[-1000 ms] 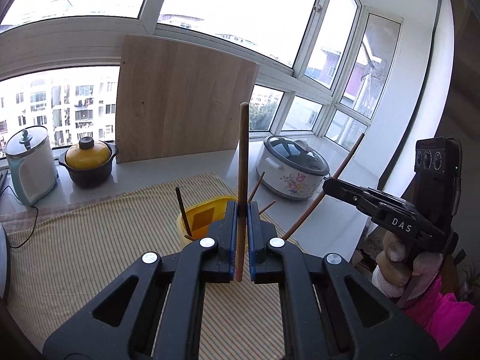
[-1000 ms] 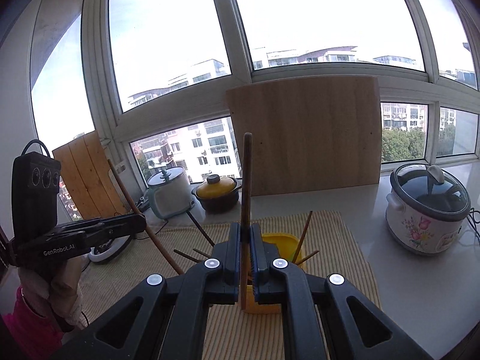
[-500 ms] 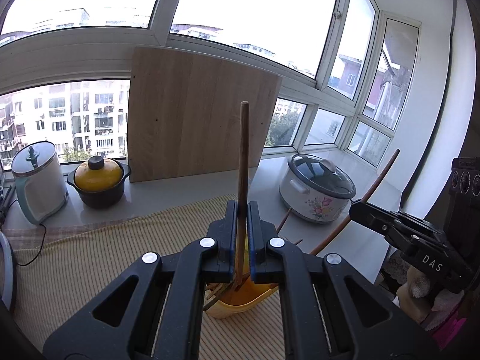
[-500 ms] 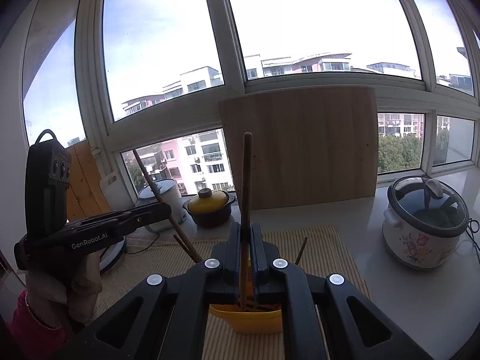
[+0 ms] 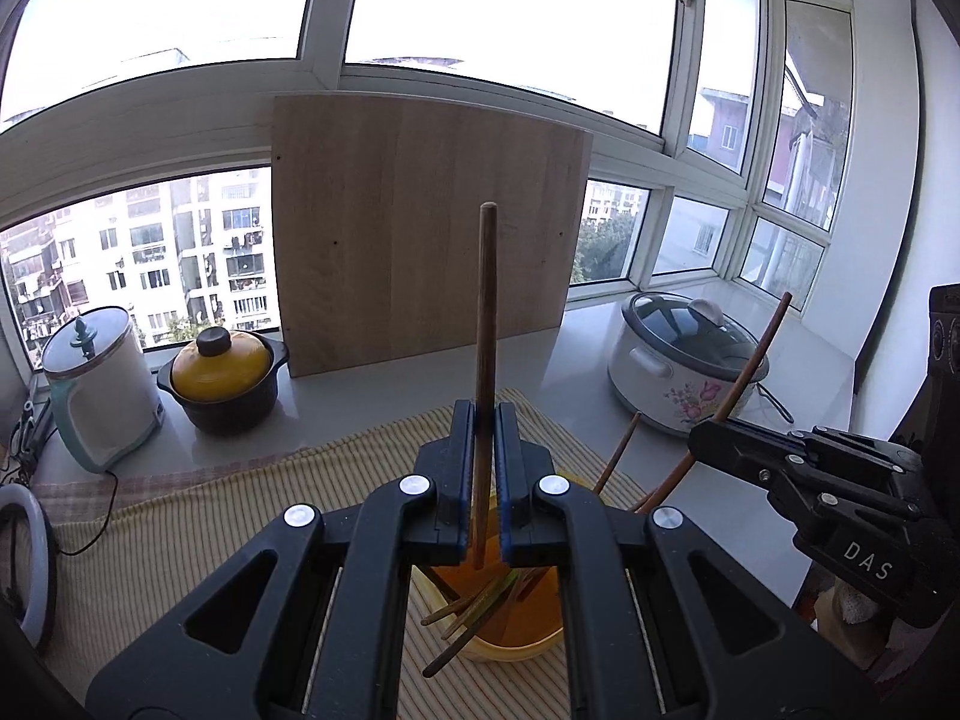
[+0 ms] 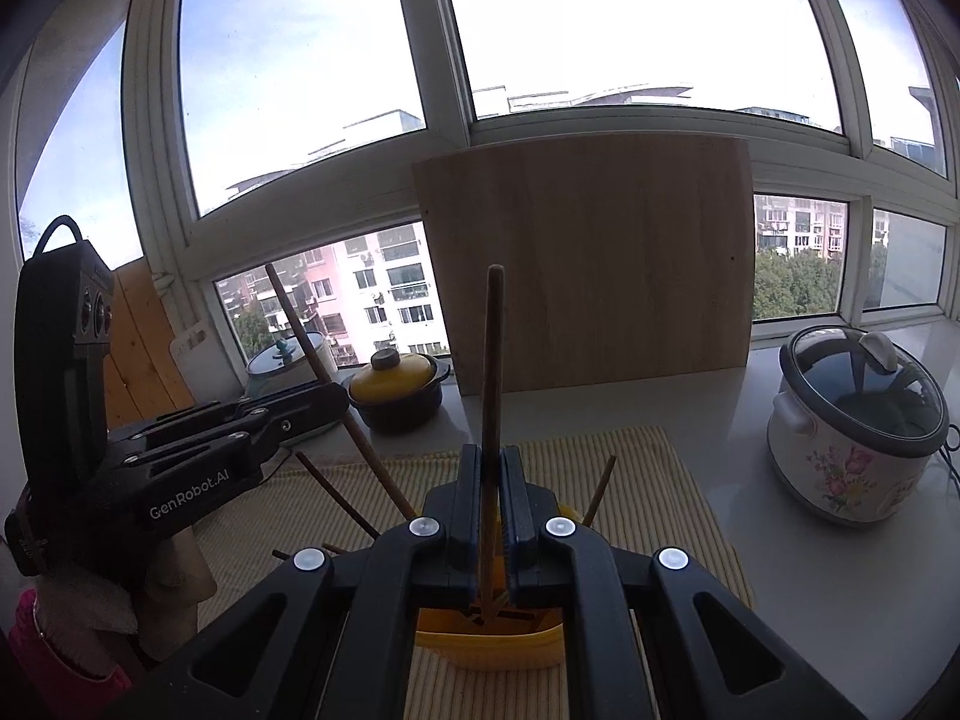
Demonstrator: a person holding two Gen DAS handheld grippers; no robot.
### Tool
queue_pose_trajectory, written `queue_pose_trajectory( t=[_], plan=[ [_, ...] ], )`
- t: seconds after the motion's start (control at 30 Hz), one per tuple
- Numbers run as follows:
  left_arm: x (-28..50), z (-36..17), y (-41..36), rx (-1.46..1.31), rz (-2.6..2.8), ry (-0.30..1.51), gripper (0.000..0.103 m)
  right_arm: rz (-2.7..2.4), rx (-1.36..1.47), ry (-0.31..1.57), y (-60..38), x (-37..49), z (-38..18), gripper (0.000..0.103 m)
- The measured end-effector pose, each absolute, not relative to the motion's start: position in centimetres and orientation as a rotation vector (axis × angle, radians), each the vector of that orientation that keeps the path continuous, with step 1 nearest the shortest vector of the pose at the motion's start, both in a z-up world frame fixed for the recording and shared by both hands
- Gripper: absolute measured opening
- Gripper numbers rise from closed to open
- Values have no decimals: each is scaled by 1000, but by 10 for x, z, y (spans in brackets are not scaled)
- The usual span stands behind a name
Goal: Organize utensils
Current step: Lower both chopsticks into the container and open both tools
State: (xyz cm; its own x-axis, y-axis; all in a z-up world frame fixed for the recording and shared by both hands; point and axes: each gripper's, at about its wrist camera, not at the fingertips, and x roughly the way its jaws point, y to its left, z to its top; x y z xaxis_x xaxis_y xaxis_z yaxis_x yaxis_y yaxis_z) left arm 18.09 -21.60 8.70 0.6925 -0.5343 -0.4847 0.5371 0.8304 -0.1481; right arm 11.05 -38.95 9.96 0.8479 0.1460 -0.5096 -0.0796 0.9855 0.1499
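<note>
My left gripper (image 5: pixel 485 420) is shut on a brown wooden chopstick (image 5: pixel 485 324) held upright, its lower end over a yellow holder (image 5: pixel 510 642) with several chopsticks inside. My right gripper (image 6: pixel 491 459) is shut on another upright chopstick (image 6: pixel 492 360) above the same yellow holder (image 6: pixel 489 648). The right gripper (image 5: pixel 708 438) shows at the right of the left wrist view with its chopstick (image 5: pixel 753 360) slanting. The left gripper (image 6: pixel 336 408) shows at the left of the right wrist view.
The holder stands on a striped yellow cloth (image 5: pixel 198 540) on a white counter. A wooden board (image 5: pixel 420 240) leans on the window. A yellow-lidded pot (image 5: pixel 222 378), a kettle (image 5: pixel 96 384) and a floral cooker (image 5: pixel 684 360) stand around.
Both grippers have moved in over the yellow holder and lowered, each still holding its chopstick; the holder has slid under the jaws in both views.
</note>
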Motion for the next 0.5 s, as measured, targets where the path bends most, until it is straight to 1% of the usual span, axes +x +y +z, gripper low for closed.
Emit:
queue_pose_trajectory(
  t=[0.5],
  plan=[
    [183,73,-225,19,-594,571,4,117,147,621,-391,111,69,4]
  ],
)
